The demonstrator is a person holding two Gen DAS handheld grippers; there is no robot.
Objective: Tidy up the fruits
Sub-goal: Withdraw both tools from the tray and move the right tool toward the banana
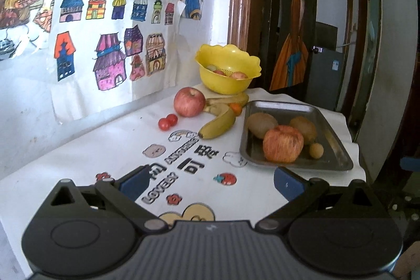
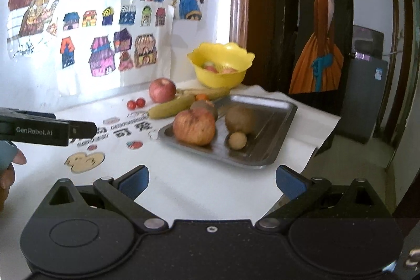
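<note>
On the tray point(image 1: 333, 148): two kiwis point(image 1: 262, 124), one apple point(image 1: 283, 147), one longan point(image 1: 316, 150).

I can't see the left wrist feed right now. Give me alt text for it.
The open left gripper hovers empty over a white table, facing a metal tray holding an apple, two kiwis and a small yellowish fruit. Beyond lie a second apple, bananas, two cherry tomatoes and a yellow colander bowl.
</note>
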